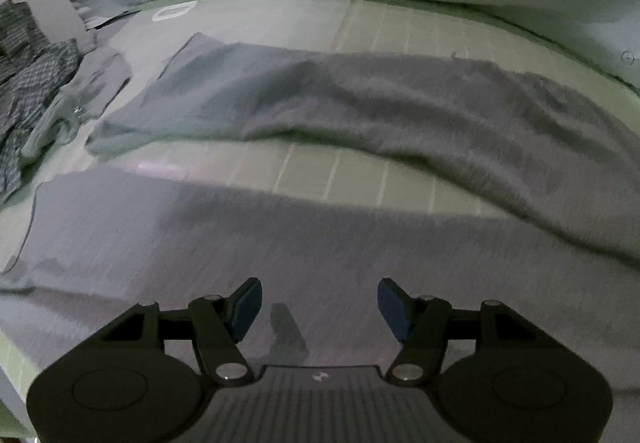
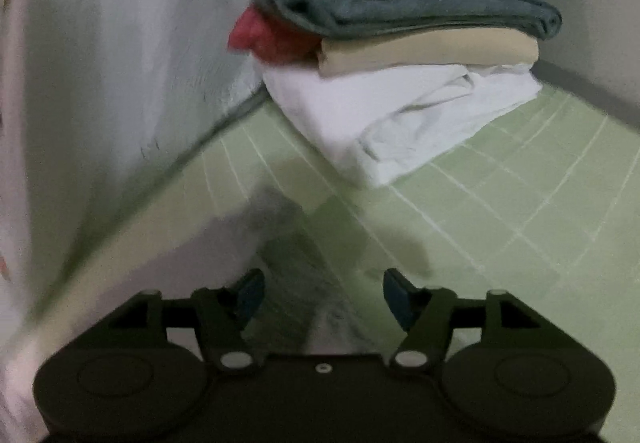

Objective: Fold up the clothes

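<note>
the grey trousers [image 1: 360, 115] lie spread across the green checked bed sheet [image 1: 400, 35], one leg stretched out ahead of the left gripper [image 1: 320, 309] and the wider grey part right under it. the left fingers [image 1: 248, 307] stand apart with nothing between them, only cloth below. the right gripper [image 2: 324, 297] looks over bare sheet toward a stack of folded clothes [image 2: 400, 23] by the wall [image 2: 120, 43]; its fingers are apart too, and a grey bit of cloth shows just ahead of them, too blurred to say whether it is touched.

judging from this, the step in hand is getting a hold on the trousers for a fold. to do it well, each gripper should pinch an edge of the same end, close only once cloth sits fully between the fingers, and lift both sides evenly so the legs land one on the other without bunching. the checked clothes [image 1: 28, 83] at the left wait unfolded.
</note>
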`<state>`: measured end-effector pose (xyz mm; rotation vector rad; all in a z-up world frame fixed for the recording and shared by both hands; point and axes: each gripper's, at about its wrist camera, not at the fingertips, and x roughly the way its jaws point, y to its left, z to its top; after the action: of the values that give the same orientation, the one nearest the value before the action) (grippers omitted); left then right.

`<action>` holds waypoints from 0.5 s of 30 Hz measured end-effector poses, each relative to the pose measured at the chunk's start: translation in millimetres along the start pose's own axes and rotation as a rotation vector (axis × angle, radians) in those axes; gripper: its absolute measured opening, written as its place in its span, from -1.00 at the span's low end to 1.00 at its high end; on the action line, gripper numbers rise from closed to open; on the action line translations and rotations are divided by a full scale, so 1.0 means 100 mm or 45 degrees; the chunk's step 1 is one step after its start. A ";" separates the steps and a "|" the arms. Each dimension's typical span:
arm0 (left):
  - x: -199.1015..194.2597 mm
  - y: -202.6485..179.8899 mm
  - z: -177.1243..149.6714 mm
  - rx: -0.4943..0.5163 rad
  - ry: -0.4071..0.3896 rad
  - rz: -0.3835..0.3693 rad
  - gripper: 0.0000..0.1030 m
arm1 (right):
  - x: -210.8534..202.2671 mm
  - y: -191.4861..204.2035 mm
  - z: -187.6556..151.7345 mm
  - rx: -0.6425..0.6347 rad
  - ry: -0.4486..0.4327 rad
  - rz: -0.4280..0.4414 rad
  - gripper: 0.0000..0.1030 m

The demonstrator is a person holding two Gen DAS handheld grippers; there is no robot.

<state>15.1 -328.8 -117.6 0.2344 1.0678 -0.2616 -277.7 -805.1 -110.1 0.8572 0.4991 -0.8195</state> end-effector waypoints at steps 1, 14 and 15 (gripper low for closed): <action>0.02 -0.03 0.02 0.003 -0.005 -0.009 0.28 | 0.02 -0.01 0.02 0.054 -0.004 0.040 0.34; 0.20 -0.11 -0.05 -0.065 0.043 -0.006 0.36 | 0.16 1.03 -0.36 -0.580 -0.099 -0.077 -0.54; 0.20 -0.10 -0.05 -0.072 0.046 -0.006 0.38 | 0.17 1.15 -0.50 -0.686 -0.083 -0.055 -0.54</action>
<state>17.1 -338.4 -138.0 0.1867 1.1100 -0.2318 -179.0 -726.2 -97.1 0.3233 0.6438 -0.7008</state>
